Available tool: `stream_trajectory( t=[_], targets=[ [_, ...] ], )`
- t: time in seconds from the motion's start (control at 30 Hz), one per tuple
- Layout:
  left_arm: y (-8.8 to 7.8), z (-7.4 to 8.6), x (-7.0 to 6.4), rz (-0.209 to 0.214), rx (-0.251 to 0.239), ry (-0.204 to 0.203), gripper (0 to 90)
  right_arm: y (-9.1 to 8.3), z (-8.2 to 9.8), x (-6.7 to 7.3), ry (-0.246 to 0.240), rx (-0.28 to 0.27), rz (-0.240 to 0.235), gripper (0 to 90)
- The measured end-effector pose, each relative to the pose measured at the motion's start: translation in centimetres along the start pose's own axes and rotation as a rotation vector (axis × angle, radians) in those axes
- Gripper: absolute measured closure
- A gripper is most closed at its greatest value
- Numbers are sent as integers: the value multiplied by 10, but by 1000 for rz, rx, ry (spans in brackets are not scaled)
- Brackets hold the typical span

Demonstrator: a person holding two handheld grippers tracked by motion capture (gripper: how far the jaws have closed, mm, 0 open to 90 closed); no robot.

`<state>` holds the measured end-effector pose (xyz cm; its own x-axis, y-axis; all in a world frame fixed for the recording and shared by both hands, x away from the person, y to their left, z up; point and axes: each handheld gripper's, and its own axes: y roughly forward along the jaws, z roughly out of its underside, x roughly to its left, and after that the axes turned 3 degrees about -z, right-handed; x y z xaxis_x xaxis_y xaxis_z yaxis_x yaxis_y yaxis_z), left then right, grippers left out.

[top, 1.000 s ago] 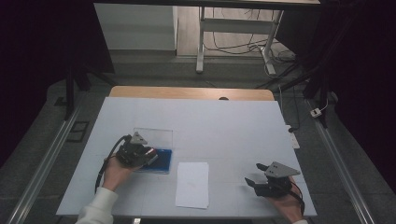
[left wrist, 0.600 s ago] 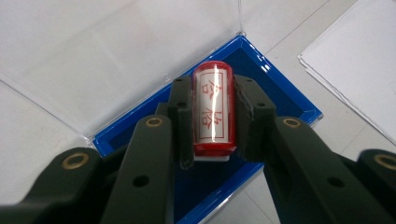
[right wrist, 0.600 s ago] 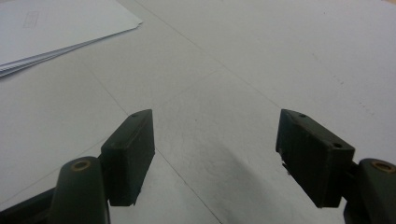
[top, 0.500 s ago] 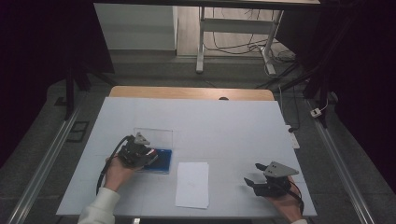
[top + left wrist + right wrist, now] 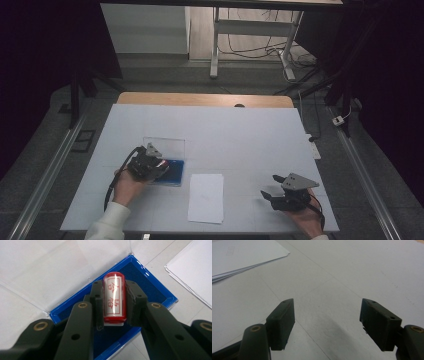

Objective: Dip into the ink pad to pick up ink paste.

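My left gripper (image 5: 114, 302) is shut on a red stamp (image 5: 114, 300), a cylinder with a white label and red characters, held over the blue ink pad (image 5: 147, 287). The pad lies in a blue case whose clear lid (image 5: 50, 272) is folded open behind it. From above, the left gripper (image 5: 159, 167) sits at the pad's (image 5: 175, 172) left edge. A small stack of white paper (image 5: 206, 197) lies just right of the pad. My right gripper (image 5: 270, 187) rests at the near right of the table, and its jaws (image 5: 327, 322) stand open over bare tabletop.
The white table top (image 5: 240, 135) reaches far back to a wooden edge (image 5: 200, 99). The paper stack's corner (image 5: 242, 255) lies to the upper left in the right gripper view. Table legs and cables (image 5: 250, 47) stand on the floor beyond.
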<state>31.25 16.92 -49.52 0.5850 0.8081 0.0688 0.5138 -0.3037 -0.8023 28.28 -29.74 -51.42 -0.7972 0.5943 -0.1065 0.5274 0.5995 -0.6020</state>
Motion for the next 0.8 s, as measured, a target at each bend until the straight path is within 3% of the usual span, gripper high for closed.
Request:
stream_trajectory(
  t=[0.8],
  targets=[
    [1, 3, 2, 12, -21, -7, 705, 1, 0, 0, 1, -2, 6, 287]
  ],
)
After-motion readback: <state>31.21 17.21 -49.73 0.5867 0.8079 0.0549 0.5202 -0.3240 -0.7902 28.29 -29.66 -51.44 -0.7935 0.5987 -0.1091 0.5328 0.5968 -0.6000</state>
